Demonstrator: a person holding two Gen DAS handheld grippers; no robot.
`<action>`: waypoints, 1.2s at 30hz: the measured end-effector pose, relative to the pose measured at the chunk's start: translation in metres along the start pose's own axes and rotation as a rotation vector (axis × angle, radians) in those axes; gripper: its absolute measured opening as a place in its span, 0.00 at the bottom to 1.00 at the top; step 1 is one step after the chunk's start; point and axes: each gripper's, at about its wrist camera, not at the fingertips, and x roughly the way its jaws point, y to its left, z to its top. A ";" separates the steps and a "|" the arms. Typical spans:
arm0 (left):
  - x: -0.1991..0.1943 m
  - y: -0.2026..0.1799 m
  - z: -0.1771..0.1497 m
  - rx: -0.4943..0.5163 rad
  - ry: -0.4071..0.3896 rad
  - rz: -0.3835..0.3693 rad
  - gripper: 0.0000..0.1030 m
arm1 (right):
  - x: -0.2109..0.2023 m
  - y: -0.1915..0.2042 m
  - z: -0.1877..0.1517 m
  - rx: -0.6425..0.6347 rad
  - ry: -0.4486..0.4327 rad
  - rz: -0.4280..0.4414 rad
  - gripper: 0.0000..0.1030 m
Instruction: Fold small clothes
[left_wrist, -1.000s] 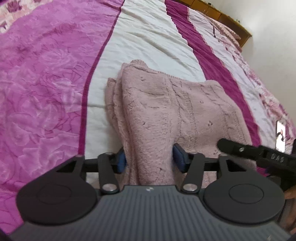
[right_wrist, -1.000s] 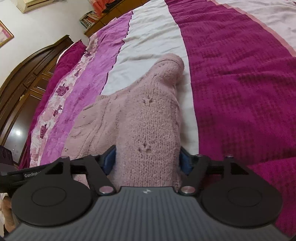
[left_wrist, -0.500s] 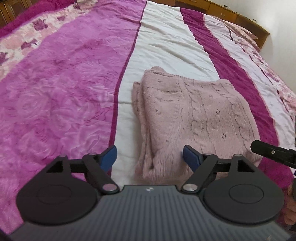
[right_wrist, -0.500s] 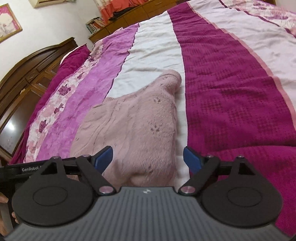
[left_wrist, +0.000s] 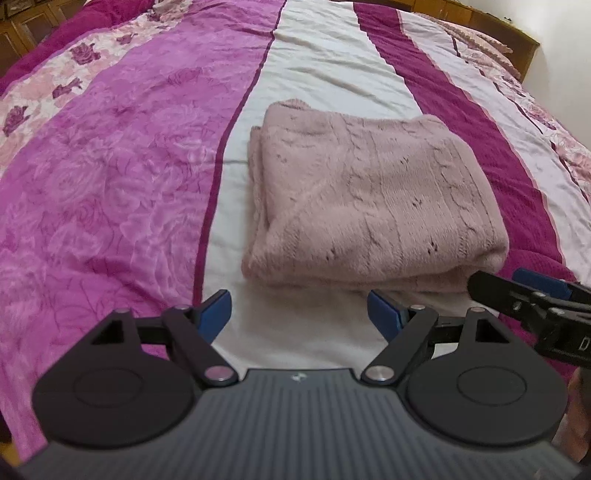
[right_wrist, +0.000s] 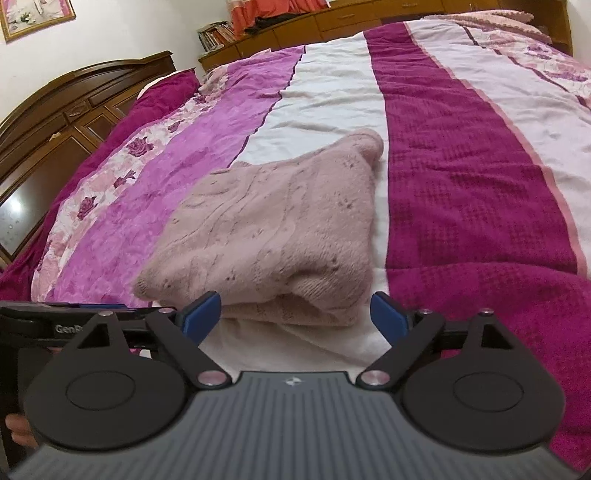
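Sweater (left_wrist: 373, 199) lies folded just beyond both grippers' wide-spread, empty jaws.

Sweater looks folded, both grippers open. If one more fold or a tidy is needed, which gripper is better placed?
Marginally right: the pink sweater has its near edge centred between the open right gripper; the left gripper, also open, faces mostly bare bedspread.

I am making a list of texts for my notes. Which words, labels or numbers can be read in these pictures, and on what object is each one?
"GenR", cut off by a finger: on the left gripper body, right wrist view.
"D", cut off at the frame edge: on the right gripper body, left wrist view.
Book spines on the far shelf: too small to read.
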 end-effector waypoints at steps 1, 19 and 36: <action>0.001 -0.001 -0.001 -0.010 0.006 0.005 0.80 | 0.000 0.001 -0.002 0.006 0.003 -0.004 0.90; 0.011 -0.013 -0.014 0.005 0.044 0.091 0.80 | 0.014 0.002 -0.015 0.008 0.057 -0.055 0.91; 0.011 -0.018 -0.015 0.037 0.030 0.088 0.79 | 0.018 0.002 -0.015 0.008 0.068 -0.058 0.91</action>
